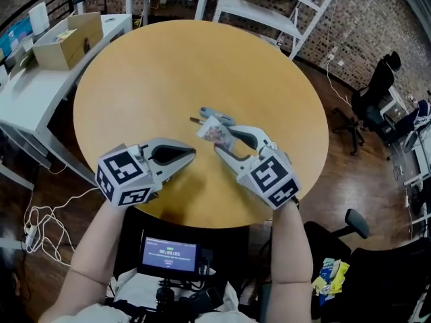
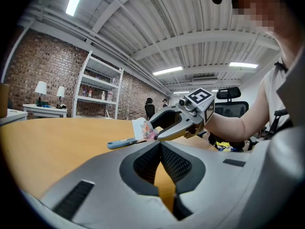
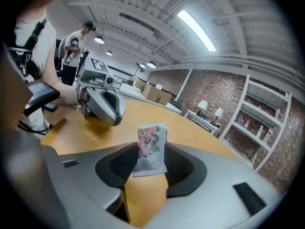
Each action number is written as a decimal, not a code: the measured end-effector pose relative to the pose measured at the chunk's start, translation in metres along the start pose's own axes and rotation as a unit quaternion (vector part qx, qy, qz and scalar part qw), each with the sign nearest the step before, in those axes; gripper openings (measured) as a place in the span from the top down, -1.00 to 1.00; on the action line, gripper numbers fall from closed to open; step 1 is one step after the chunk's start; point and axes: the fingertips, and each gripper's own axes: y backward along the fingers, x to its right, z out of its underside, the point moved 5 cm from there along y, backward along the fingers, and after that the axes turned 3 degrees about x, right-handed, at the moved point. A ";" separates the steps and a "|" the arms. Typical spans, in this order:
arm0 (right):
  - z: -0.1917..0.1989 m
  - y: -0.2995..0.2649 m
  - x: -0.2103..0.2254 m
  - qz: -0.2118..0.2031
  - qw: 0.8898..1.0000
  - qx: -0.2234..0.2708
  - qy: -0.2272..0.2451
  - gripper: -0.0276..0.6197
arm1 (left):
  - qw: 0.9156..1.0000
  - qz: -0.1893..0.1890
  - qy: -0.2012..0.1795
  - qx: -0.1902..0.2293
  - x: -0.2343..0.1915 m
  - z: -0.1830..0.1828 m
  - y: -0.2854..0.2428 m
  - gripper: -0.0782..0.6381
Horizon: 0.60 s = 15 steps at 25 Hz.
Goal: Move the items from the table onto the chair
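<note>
My right gripper [image 1: 217, 137] is shut on a small white packet with a pink picture [image 1: 213, 131], held upright just above the round wooden table [image 1: 168, 66]. In the right gripper view the packet [image 3: 152, 149] stands pinched between both pads. A blue-handled tool [image 1: 214, 115] lies on the table just beyond the packet; the left gripper view shows the tool [image 2: 121, 142] too. My left gripper [image 1: 191, 155] hovers over the table's near edge, shut and empty, its tips pointing toward the right gripper [image 2: 155, 130].
A black chair [image 1: 367, 274] stands at the lower right with yellow and blue packets [image 1: 330, 274] on its seat. A white desk with a cardboard box [image 1: 67, 40] is at the left. White shelving [image 1: 269, 9] stands behind, another office chair [image 1: 374, 89] at the right.
</note>
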 end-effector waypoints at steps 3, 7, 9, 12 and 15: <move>-0.002 0.013 -0.007 -0.013 0.997 0.052 -0.057 0.36 | 1.000 -0.002 0.002 0.006 -0.001 0.000 0.004 0.76; -0.001 0.034 0.002 0.002 0.988 0.099 -0.117 0.36 | 1.000 -0.008 0.003 0.006 -0.005 -0.003 0.003 0.76; 0.006 0.044 0.002 0.015 0.985 0.109 -0.135 0.36 | 1.000 -0.008 0.004 0.001 -0.004 -0.002 0.002 0.76; 0.015 0.055 -0.001 0.027 0.983 0.111 -0.147 0.36 | 1.000 -0.009 0.005 -0.001 -0.005 -0.003 0.001 0.76; 0.023 0.064 -0.006 0.034 0.981 0.114 -0.156 0.36 | 1.000 -0.011 0.004 0.000 -0.004 -0.003 -0.002 0.76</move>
